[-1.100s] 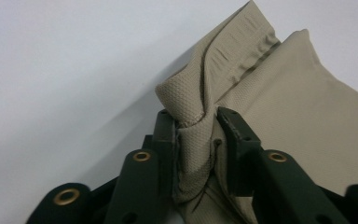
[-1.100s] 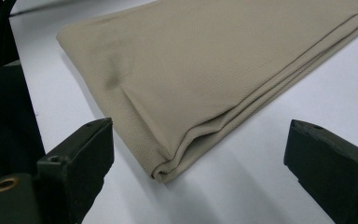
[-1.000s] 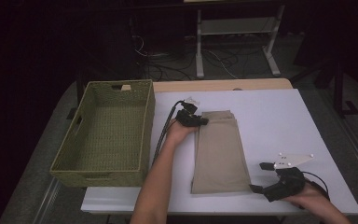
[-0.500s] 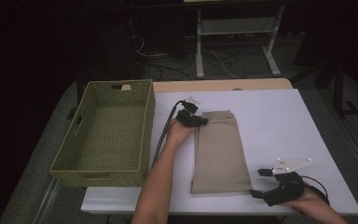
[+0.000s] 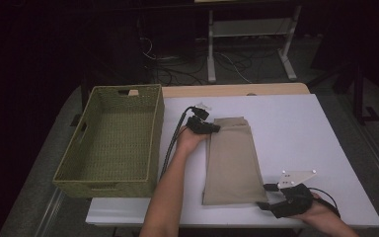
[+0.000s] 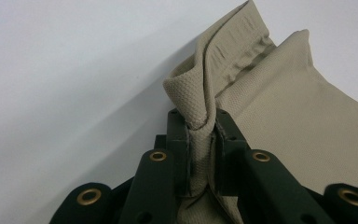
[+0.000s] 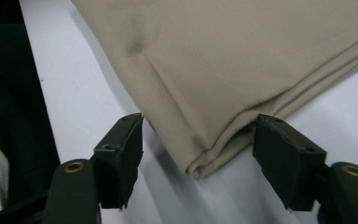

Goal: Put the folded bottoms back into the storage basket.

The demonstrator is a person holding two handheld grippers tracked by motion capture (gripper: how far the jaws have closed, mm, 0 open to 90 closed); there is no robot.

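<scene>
The folded cloth (image 5: 229,160) is a beige woven garment laid flat in several layers, forming a long, narrow rectangle. Its far end carries a gathered, ribbed band; the near end shows stacked folded edges that meet in a corner. The surface is smooth, with one faint crease.

The cloth lies on the white bench (image 5: 286,123), near its middle, to the right of the green woven basket (image 5: 113,138) and apart from it. The long axis runs from the person's side of the bench toward the far side, tilted slightly, with the banded end pointing away from the person.

The left hand-held gripper (image 5: 208,127) is clamped on the far left corner of the cloth; in the left gripper view the fabric (image 6: 200,126) is pinched between the closed jaws and bulges above them.

The right hand-held gripper (image 5: 266,196) sits at the near right corner. Its jaws have just been closing; they stand partly open, with the corner (image 7: 200,163) between them and neither pad touching it.
</scene>
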